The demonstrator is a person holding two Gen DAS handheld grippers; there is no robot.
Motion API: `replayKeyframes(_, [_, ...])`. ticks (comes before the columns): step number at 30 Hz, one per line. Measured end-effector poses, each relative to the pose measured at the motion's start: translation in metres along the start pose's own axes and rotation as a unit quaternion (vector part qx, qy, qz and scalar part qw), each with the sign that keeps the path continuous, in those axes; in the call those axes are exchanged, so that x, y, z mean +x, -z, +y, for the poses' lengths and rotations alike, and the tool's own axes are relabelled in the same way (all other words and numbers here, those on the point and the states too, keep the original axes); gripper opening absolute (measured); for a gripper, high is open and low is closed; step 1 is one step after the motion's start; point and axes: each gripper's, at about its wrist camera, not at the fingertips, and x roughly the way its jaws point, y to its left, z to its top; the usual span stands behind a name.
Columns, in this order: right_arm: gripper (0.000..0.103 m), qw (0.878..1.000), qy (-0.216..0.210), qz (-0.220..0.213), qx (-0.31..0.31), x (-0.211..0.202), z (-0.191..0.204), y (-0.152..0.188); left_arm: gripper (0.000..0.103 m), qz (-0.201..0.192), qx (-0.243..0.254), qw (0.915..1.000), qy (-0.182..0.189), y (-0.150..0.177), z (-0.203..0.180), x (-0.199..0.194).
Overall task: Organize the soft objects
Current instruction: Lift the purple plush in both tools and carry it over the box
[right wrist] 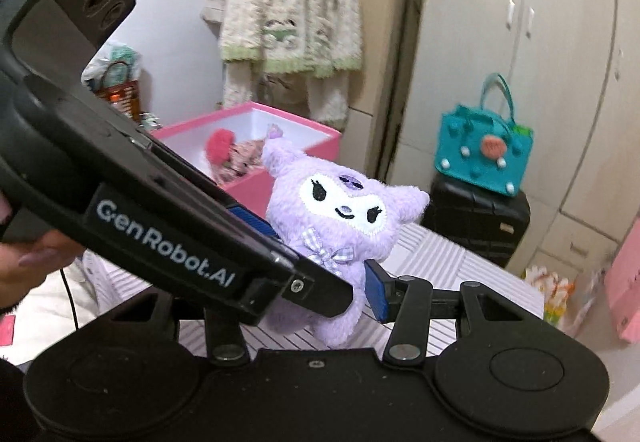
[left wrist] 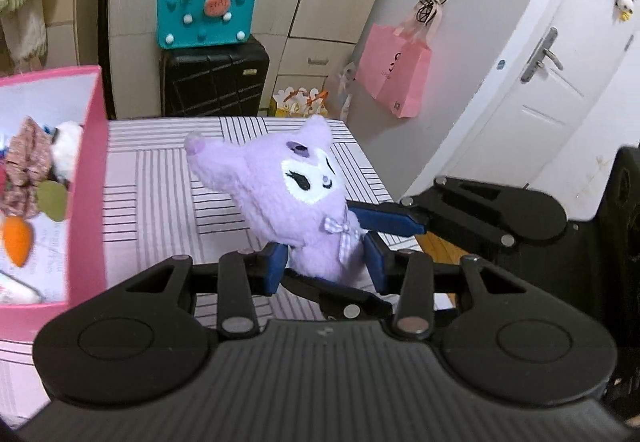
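Left tongs [left wrist: 328, 268] and right tongs [right wrist: 344, 292] both clamped on purple plush toy [left wrist: 288, 197], pink box [left wrist: 90, 177] nearby

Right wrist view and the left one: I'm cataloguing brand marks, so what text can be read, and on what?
"GenRobot.AI": white lettering on the side of the left gripper.
Pink paper bag: dark print, too blurred to read.
Printed sheet inside the pink box: too small to read.

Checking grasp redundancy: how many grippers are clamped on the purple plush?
2. Left gripper pinches the purple plush low on its body; right gripper clamps it from the other side, one of its fingers hidden.
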Motion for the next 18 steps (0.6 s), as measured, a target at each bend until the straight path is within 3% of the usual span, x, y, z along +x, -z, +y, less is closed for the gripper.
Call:
replayKeyframes(8, [0.055, 0.998, -0.034, -0.007, -0.046, 0.000, 0.039, -0.018, 0.040, -0.002, -0.004, 0.9998, -0.019, 0.014, 0.017, -0.041])
replayKeyframes(18, [0.055, 0.992, -0.086, -0.015, -0.087, 0.033, 0.084, -0.047, 0.040, -0.021, -0.043, 0.9974, -0.053, 0.026, 0.066, -0.079])
